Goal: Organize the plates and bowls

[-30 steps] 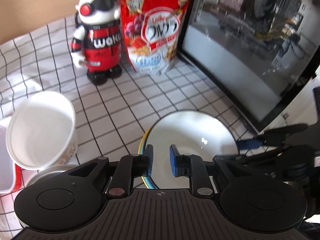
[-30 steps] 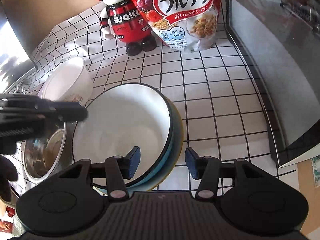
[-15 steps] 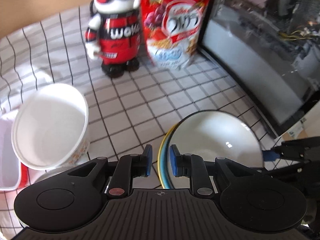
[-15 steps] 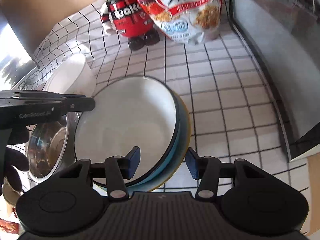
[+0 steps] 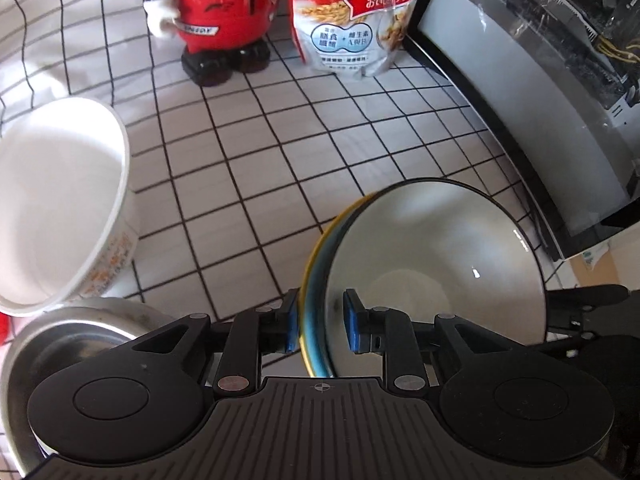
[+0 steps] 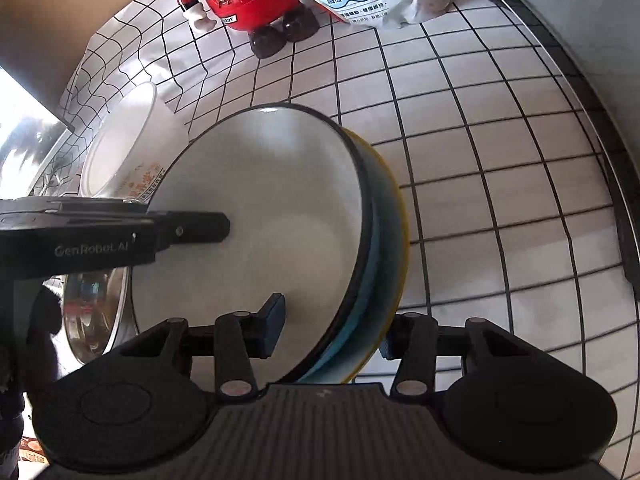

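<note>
Two tongs on one bowl (image 5: 432, 248), white inside, blue and yellow outside, tilted above the checked worktop (image 5: 260, 160); can't tell if its bottom touches down. Left tongs (image 5: 320, 324): released, jaws just been opening, with the bowl's near rim between the pads. The outer pad is at the yellow wall and the inner pad stands off the white face. Right tongs (image 6: 332, 332): grasping the opposite rim, jaws just closed a little. One pad is inside on the white, the other against the yellow outside. Steel bowl (image 5: 92, 328) sits just left of and under the left tongs, touching nothing held. White paper tub (image 5: 52, 216) is left of them, further ahead. Red figurine (image 5: 224, 12) and cereal bag (image 5: 352, 20) are well ahead of both tongs. Glass-sided case (image 5: 520, 80) is off to the right.
</note>
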`<state>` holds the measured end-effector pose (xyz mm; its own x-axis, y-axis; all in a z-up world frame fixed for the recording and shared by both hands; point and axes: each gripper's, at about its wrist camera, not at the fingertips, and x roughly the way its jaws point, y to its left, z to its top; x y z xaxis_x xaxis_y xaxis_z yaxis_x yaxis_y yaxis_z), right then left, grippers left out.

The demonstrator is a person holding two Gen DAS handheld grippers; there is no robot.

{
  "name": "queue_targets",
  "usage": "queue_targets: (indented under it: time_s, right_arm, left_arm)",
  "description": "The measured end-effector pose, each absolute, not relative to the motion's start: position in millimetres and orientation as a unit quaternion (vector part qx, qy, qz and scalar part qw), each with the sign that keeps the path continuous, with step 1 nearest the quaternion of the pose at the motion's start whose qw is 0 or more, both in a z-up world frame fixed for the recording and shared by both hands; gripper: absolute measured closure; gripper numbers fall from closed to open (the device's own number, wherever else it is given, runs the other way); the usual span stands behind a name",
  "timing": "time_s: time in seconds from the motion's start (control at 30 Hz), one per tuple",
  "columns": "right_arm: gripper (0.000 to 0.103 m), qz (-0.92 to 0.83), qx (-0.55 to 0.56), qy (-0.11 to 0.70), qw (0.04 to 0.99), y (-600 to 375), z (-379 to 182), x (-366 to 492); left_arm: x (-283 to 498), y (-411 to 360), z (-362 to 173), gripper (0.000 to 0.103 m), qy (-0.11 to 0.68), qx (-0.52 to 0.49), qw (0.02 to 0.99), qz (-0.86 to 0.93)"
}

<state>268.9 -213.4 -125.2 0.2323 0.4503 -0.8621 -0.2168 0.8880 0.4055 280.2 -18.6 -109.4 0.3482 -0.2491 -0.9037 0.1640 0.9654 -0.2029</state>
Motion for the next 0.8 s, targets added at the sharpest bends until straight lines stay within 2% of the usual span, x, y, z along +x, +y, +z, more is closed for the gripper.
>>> queue_targets:
  time_s: [0.2,0.37,0.8]
  right_arm:
    - [0.056,0.227,0.077,0.566,0.789,-208.3,-122.7,286.6]
    - [0.056,0.239,0.066,0.554,0.794,-199.2,-119.7,313.2]
    - [0.057,0.265,0.028,0.529,0.806,-172.3,-122.7,376.7]
  left_arm:
    - [286.6,-13.0,-111.7,0.077,0.563,-0.055,0.818,-0.108]
    - [299.4,-3.3,-112.5,0.074,0.561,-0.084,0.819,-0.083]
    - [323.8,15.9,-108.4,0.074,0.543,-0.12,0.831,-0.028]
